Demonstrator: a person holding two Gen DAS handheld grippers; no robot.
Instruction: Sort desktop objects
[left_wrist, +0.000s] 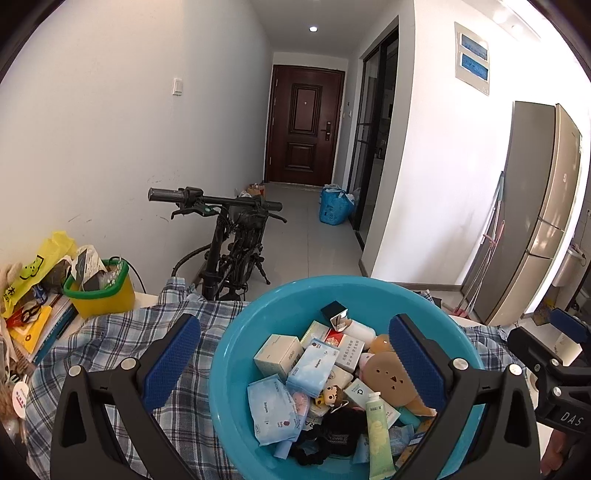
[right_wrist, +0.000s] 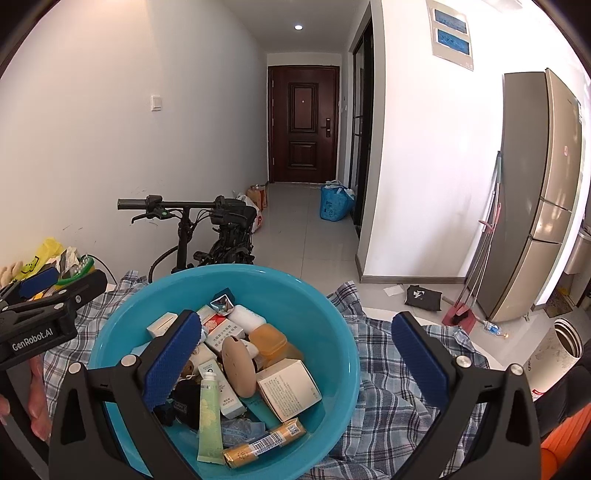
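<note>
Basin of turquoise plastic (left_wrist: 236, 369), wide and round, sits on a blue-and-white plaid cloth (left_wrist: 122, 354) spread over the bench. It fills the lower centre of both wrist views and holds the jumble to be sorted. From the left wrist view, a white carton (left_wrist: 279, 354) lies at about ten o'clock in the pile, a tan bear-faced case (left_wrist: 391, 380) at three o'clock, pale blue tissue packs (left_wrist: 273, 413) at eight o'clock, and a green hand-cream tube (left_wrist: 378, 432) at five o'clock. Smaller still are a little doll figure (left_wrist: 332, 395) near the middle and a gold battery pack (right_wrist: 264, 441), seen from the right wrist view at six o'clock. Off the cloth at nine o'clock stands a yellow tub with a green rim (left_wrist: 103, 291), stuffed with papers.

The step in hand looks like choosing a first item from the basin. It would go best to take something lying on top and free — the tube or the white carton — coming in over the rim, not through the heap, so neighbours are not dragged along.

The left gripper (left_wrist: 295, 369) has its blue-padded fingers (left_wrist: 170, 362) spread as wide as they go, straddling the basin's left rim; they hold nothing. The right gripper (right_wrist: 295, 369) is equally wide apart and empty, one pad over the contents, one over the cloth.
</note>
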